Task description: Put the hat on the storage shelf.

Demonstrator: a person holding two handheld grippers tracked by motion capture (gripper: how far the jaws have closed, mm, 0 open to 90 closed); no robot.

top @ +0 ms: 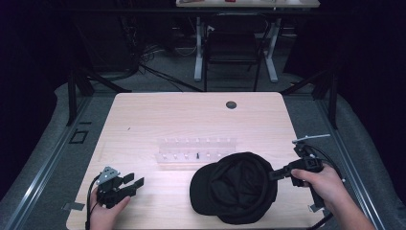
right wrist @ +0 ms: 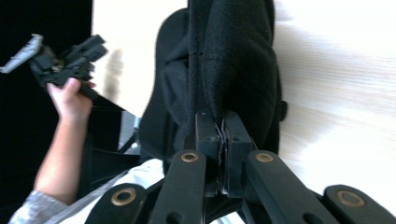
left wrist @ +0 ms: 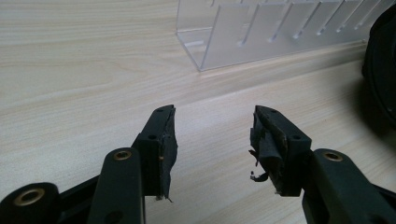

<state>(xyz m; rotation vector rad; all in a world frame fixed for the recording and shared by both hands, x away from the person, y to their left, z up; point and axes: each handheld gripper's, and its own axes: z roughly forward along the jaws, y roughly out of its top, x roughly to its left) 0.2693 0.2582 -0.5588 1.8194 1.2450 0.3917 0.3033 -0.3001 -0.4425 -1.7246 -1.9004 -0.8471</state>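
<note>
On the near side of the clear rack [top: 196,152], toward the right half of the table [top: 143,115]: black cap [top: 234,188], touching or overlapping the rack's front edge at its right end. Cap is upturned, inside facing the camera, fabric folded and bunched.

Right gripper [top: 272,175] comes in from the side of the cap away from the rack's left end, jaws pinched tight on the cap's rim. Right gripper view confirms: both jaws pressed together with a fold of black fabric [right wrist: 229,60] clamped between them, no gap visible. Cap hangs or stretches away from the jaws in that view; whether its far side rests on the table I can't tell. Hand [top: 318,184] wraps the gripper body, cable trails off behind it.

Left gripper [top: 131,183] sits well left of the cap, nearer than the rack's left end, low over the table. Jaws stand wide apart, nothing between them. Left gripper view: bare wood between the jaws, rack's corner [left wrist: 205,42] ahead and apart from them, cap's edge [left wrist: 380,70] at the far right of that view. Pads [left wrist: 264,144] look worn, torn bits hanging off.

Rack holds a row of small pegs, one dark piece [top: 197,155] in its front row, just behind the cap.
</note>
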